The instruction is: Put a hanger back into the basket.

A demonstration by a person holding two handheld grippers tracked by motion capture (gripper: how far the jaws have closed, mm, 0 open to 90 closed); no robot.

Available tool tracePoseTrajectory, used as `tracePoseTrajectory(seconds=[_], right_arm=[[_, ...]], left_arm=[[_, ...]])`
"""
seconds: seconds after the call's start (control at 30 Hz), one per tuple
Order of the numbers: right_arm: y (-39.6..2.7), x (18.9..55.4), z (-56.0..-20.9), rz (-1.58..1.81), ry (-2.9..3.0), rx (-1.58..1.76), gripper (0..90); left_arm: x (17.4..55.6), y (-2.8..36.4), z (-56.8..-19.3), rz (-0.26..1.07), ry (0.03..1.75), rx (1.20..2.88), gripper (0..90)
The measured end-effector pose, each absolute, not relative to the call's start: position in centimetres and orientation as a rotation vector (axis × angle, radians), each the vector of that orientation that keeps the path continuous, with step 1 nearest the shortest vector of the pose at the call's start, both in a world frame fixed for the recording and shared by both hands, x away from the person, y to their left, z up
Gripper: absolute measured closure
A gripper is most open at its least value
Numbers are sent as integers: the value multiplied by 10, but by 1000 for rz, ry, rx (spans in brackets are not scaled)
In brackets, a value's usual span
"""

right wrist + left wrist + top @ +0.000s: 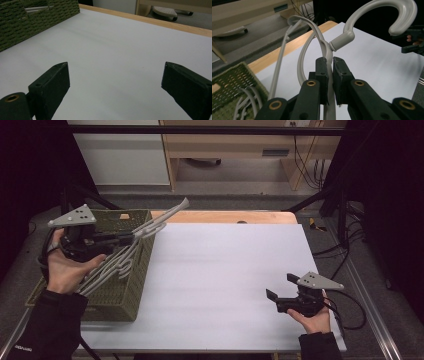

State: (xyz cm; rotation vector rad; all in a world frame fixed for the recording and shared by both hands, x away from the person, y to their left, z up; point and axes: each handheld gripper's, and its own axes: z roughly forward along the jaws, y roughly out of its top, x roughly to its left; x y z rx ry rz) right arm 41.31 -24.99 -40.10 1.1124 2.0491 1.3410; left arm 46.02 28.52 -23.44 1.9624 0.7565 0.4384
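My left gripper is shut on a grey plastic hanger, held above the green woven basket at the table's left. In the left gripper view the jaws pinch the hanger's neck just below its hook, and a second grey hanger hangs tangled beside it. More grey hangers lie in the basket. My right gripper rests low over the white table surface at the front right, open, with nothing between its fingers.
The white sheet covers most of the table, with a wooden strip along its far edge. Beyond the table stand wooden furniture and cables on the floor. A black frame stands at the right.
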Motion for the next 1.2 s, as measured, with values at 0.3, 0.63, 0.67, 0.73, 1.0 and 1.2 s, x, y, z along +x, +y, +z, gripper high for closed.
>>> tracePoseTrajectory(seconds=[0.3,0.63,0.67,0.73,1.0,1.2], right_arm=[[-249,413,-402,1335,2053,1113,85],[-248,414,-403,1325,2060,1109,85],[-248,414,-403,1326,2061,1113,85],[-247,415,-404,1323,2061,1116,85],[-247,414,-403,1327,2061,1120,85],[-248,415,-404,1320,2064,1116,85]], left_arm=[[469,332,-253,483,856,1896,831],[469,376,-270,494,902,1849,831],[469,380,-272,501,910,1841,831],[470,385,-276,506,922,1836,830],[477,399,-295,516,967,1839,830],[482,409,-314,528,1000,1830,830]])
